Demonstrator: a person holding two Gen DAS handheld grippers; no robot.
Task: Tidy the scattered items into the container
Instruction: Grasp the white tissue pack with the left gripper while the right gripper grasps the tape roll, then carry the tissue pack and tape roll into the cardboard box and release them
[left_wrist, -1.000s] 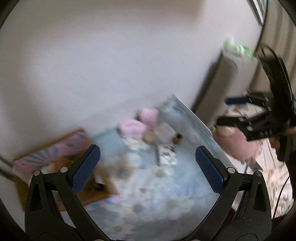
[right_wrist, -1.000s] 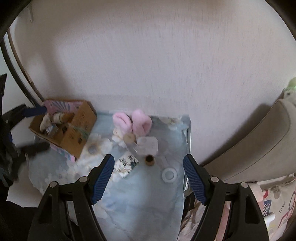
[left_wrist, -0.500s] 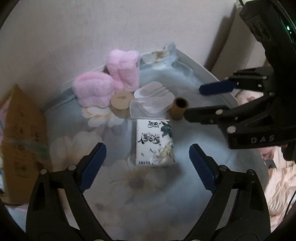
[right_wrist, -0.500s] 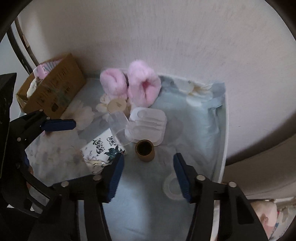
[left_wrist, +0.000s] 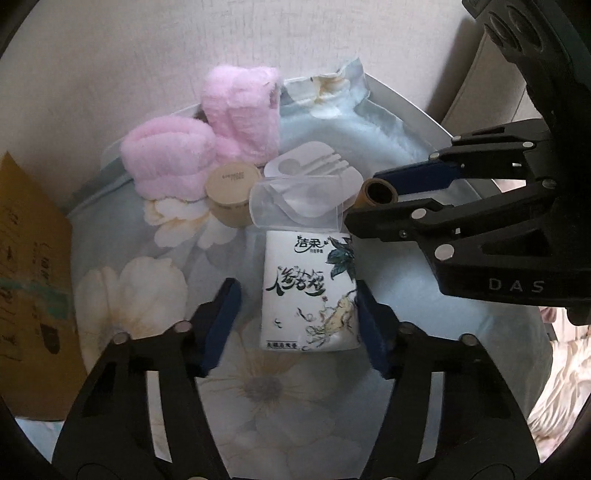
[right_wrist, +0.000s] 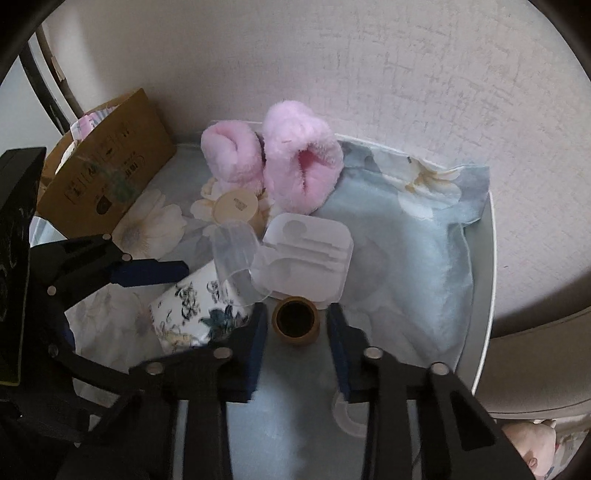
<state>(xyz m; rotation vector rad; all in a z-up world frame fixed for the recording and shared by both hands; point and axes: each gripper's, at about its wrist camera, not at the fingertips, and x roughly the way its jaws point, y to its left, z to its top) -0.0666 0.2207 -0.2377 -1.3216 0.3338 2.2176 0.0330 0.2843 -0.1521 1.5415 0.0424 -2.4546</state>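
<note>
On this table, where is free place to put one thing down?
Bare cloth lies right of the white plastic tray, toward the table rim. Crowded: around the pink slippers, round box and tissue pack.

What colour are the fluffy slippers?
Pink; the fluffy slippers show best in the right wrist view.

Both views are dimly, softly lit, with a cool cast. Strong fisheye bending and dark vignetting are seen at the edges. Focus is sharp; shadows are faint.
</note>
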